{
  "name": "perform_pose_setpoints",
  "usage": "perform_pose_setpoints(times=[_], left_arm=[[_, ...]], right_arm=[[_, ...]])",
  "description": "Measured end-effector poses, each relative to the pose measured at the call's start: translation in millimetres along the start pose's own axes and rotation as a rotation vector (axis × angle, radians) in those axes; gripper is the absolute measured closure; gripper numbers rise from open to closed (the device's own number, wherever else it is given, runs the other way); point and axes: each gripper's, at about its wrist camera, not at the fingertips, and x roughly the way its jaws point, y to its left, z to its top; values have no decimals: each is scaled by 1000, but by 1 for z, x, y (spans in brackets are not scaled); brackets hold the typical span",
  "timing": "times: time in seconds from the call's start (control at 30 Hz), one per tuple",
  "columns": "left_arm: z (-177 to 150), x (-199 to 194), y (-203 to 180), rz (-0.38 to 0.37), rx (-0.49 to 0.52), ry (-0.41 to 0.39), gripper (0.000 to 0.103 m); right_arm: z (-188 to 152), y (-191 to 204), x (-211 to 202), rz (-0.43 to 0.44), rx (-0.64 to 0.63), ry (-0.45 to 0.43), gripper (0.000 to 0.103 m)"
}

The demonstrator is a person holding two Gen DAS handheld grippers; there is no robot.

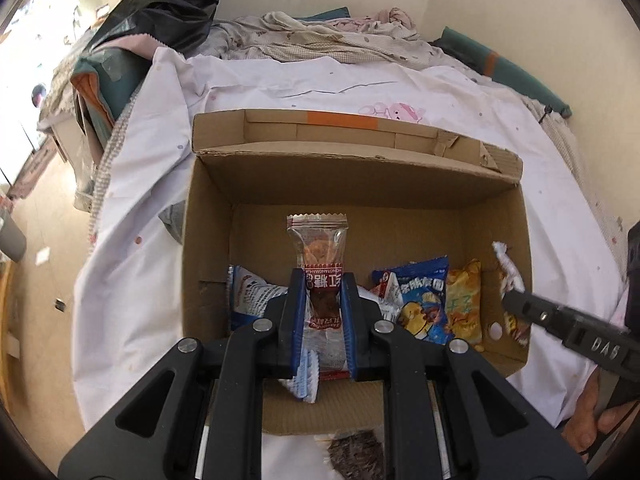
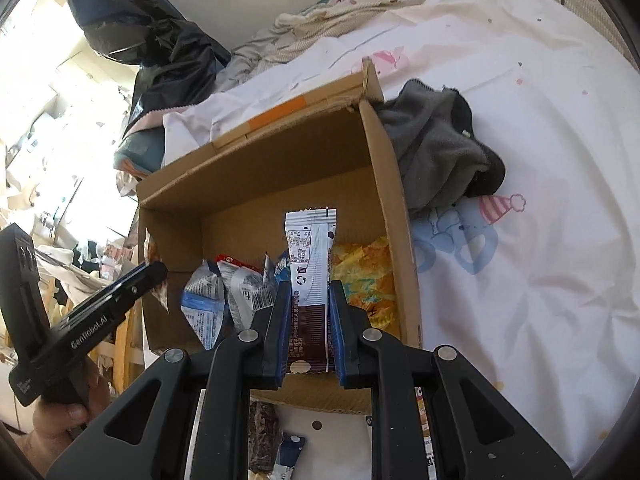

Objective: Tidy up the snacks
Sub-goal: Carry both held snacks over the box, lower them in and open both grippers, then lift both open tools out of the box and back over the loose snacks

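box top open; far floor bare; near half crowded with snack packets; grey cloth seemingly against outer wall

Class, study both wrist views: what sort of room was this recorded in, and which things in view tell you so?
Most likely a bedroom in a home. The cardboard box of snacks sits on a bed's white printed sheet, rumpled bedding is piled against the wall, and a grey garment lies beside the box.

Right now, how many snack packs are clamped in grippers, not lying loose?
2. The left gripper is shut on a red-and-clear snack packet; the right gripper is shut on a white-and-brown snack bar. Both are over the cardboard box. Neither view hides a jaw.
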Motion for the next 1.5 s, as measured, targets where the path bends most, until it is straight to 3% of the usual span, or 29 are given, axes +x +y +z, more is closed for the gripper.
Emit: perform_pose_setpoints(times=[0.83,0.93,1.0,1.1,1.17,1.23,1.3,1.33,1.5], left_arm=[[-7,9,-13,-23,22,45,89],[-9,9,-14,-25,25,50,76],[-10,7,-15,-27,23,46,46],[-10,1,-18,-24,30,17,22],[-10,-4,-20,-22,42,-5,21],[-10,-5,-21,-21,49,-11,21],[-9,-6,-21,-19,47,-14,21],[-9,-7,-20,-17,42,-17,21],[-10,-11,-16,-9,28,-31,21]], right_arm=[[-3,5,14,-12,-2,37,81],[-3,7,12,-18,-14,26,81],[-3,9,10,-21,-26,17,81],[-1,11,6,-29,-33,-4,80],[0,10,3,-20,-25,-17,77],[1,9,0,-28,-21,-29,66],[2,10,-3,-31,-20,-49,38],[2,10,-5,-33,-22,-57,33],[5,11,-8,-34,-20,-70,30]])
